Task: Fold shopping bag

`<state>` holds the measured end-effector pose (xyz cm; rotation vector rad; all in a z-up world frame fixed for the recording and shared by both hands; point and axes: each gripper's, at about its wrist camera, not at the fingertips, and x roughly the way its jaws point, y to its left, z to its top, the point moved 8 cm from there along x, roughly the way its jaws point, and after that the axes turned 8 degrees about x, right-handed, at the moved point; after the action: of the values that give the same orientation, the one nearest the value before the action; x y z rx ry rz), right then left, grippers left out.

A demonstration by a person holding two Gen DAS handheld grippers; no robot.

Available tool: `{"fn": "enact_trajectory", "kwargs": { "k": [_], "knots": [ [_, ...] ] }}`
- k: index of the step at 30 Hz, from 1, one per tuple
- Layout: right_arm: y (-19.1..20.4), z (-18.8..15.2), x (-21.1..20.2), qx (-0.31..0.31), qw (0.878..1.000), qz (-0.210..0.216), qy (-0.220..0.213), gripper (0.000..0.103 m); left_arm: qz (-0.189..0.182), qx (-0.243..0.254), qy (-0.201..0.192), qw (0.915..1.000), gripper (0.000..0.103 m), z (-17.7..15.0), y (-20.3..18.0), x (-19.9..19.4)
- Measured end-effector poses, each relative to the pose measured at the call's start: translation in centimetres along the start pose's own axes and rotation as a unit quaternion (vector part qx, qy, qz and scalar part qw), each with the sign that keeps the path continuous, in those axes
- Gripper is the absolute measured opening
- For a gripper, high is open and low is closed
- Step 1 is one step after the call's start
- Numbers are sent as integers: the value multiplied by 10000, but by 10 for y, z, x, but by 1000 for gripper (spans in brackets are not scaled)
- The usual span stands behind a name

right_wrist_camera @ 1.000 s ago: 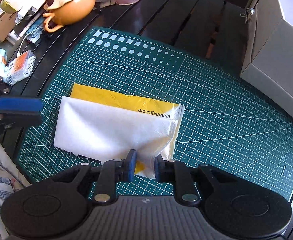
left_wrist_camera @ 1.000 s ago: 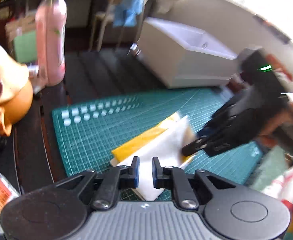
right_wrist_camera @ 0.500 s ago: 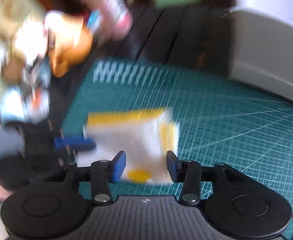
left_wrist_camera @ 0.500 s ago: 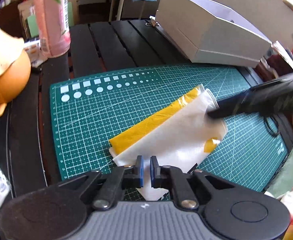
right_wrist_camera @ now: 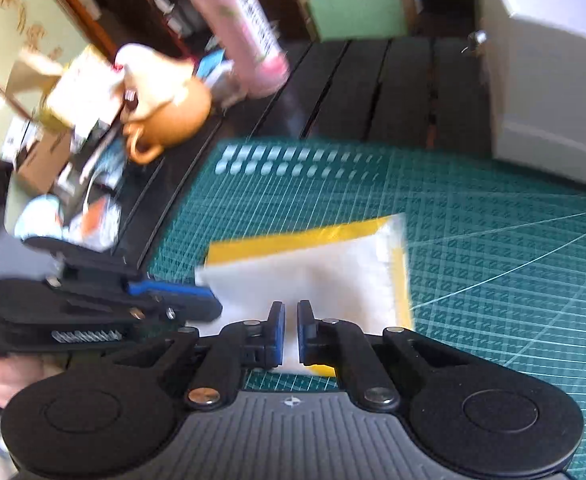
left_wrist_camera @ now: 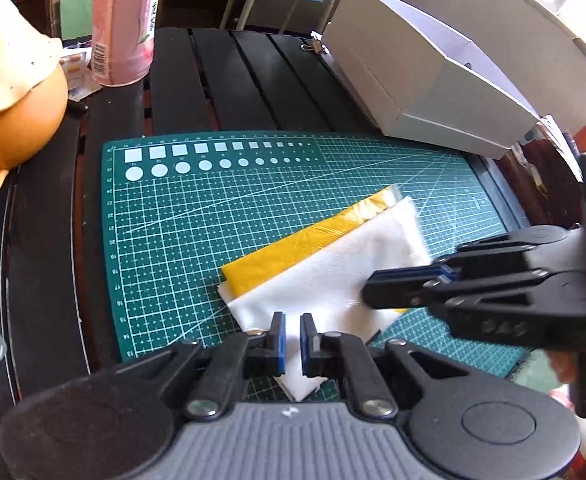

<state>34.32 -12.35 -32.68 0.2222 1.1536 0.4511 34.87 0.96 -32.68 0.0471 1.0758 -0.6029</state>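
Both claws work the near edge of the folded shopping bag (left_wrist_camera: 325, 276), which lies flat on the green cutting mat (left_wrist_camera: 165, 216) on the counter. Left claw (left_wrist_camera: 289, 338) is shut over the bag's near-left corner. Right claw (right_wrist_camera: 289, 334), its jaws just closed, is shut over the near edge close to the right end. The bag's long axis runs from near-left to far-right in the left wrist view, so each claw has its own end nearest.
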Motion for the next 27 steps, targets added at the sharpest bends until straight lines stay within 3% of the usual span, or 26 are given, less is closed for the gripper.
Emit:
{"fn": "enact_trajectory", "kwargs": {
  "k": [3,5,8,13,18,27],
  "knots": [
    [4,-1,3,-322,9994,-60,80,4,379,-71,-409,9984,22,12,10,-14],
    [5,-2,6,-403,9991,-29,119,4,678,-316,-757,9943,24,21,21,-19],
    [5,-3,6,-440,9989,41,173,4,897,-425,-827,9916,23,24,27,-8],
    [3,-5,7,-321,9992,154,199,4,567,-436,-629,9955,23,29,22,15],
    [2,-5,7,-172,9992,275,230,4,559,-277,-383,9973,23,28,21,26],
    [-6,-7,2,124,9981,478,362,3,-85,-904,262,9955,22,12,26,20]
  ]
}}
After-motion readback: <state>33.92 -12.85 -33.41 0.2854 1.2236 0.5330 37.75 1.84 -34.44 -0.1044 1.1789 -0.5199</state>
